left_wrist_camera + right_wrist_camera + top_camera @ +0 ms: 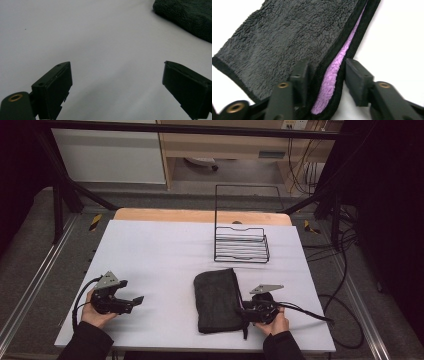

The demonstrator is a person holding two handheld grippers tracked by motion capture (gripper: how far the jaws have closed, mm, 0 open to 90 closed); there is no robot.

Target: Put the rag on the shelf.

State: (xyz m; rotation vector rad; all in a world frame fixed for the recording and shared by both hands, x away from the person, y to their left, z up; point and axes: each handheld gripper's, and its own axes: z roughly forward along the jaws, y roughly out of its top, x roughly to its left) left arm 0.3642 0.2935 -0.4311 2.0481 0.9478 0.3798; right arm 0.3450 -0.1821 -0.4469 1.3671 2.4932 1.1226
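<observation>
A black folded towel (218,300) lies on the white table (160,255), near its front edge and right of centre. My right gripper (246,312) is at the towel's front right corner. In the right gripper view the towel (287,32) shows a purple inner face, and its doubled hem runs between the jaws of the right gripper (327,62), which stand open around it without squeezing it flat. My left gripper (135,304) rests at the front left, open and empty, well apart from the towel. In the left gripper view its jaws (116,65) are wide apart over bare table, with the towel (185,17) at the upper right.
A black wire rack (241,245) with a tall back frame stands at the back right of the table. Cables trail off the right gripper toward the table's right edge. The wooden tabletop edge (200,215) shows behind the white cover.
</observation>
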